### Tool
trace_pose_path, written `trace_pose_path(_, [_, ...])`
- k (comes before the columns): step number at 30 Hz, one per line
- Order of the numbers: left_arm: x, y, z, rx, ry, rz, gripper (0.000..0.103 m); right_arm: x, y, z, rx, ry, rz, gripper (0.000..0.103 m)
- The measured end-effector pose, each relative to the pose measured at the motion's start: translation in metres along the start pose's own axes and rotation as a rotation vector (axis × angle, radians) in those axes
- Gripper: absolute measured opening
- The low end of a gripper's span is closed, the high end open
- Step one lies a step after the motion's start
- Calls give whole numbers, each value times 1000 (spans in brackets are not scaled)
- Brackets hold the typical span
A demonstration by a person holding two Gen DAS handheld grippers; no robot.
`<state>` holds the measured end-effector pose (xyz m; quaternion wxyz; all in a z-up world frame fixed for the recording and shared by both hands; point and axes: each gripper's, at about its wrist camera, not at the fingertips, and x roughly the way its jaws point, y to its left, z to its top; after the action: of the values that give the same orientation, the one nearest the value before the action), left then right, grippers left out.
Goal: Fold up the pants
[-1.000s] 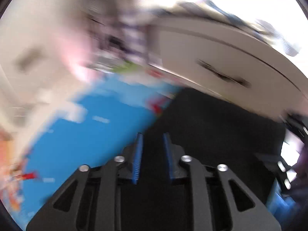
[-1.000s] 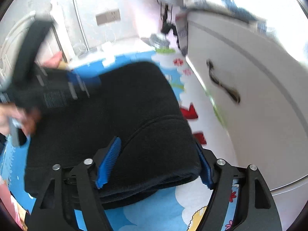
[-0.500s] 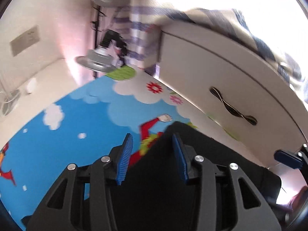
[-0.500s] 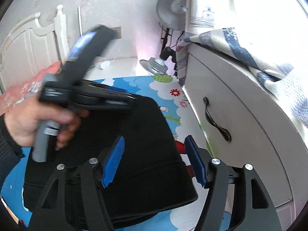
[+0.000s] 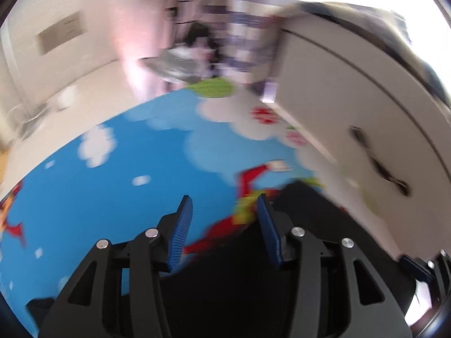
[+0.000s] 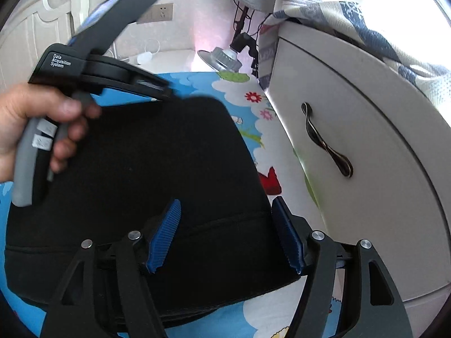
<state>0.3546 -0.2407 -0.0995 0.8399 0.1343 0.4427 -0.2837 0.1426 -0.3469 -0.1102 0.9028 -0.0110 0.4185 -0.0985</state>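
Lying folded on the blue cartoon mat point(image 6: 248, 312), the black pants point(image 6: 146, 169) sit beside the white cabinet point(image 6: 366, 169). The left gripper point(image 5: 222, 225) has just been opening, its jaws apart and empty over the pants' edge. The right gripper point(image 6: 225, 233) is also parted above the cloth, gripping nothing.

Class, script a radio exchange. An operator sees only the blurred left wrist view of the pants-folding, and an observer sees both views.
Operator: My left claw has jaws that have just been opening, with nothing gripped between them. How do the black fabric pants lie?
Observer: Folded into a flat stack on the blue cartoon play mat, beside the white cabinet.
Operator: Where is the right claw?
Observer: Open, with its blue pads either side of the stack's near right corner.
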Motion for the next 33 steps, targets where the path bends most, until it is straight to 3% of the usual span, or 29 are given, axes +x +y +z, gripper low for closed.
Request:
trace_pose_path(1, [0, 13, -2, -30, 13, 64, 45, 0, 1, -1, -5, -1, -5, 66])
trace_pose_path(4, [-22, 34, -11, -66, -34, 101, 43, 0, 0, -4, -6, -5, -8, 66])
trace_pose_path(8, [-86, 31, -45, -81, -161, 6, 43, 2, -4, -7, 16, 1, 11, 70])
trace_pose_path(14, [-160, -21, -147, -64, -247, -105, 42, 4, -5, -8, 21, 2, 11, 72])
trace_pose_path(19, [-140, -46, -205, -98, -160, -37, 31, -1, -7, 5, 9, 6, -3, 79])
trace_pose_path(26, [-138, -41, -213, -141, -167, -65, 31, -18, 9, 55, -19, -131, -18, 86])
trace_pose_path(33, [-140, -42, -214, -146, -171, -62, 31, 49, 27, 86, -106, 13, -59, 86])
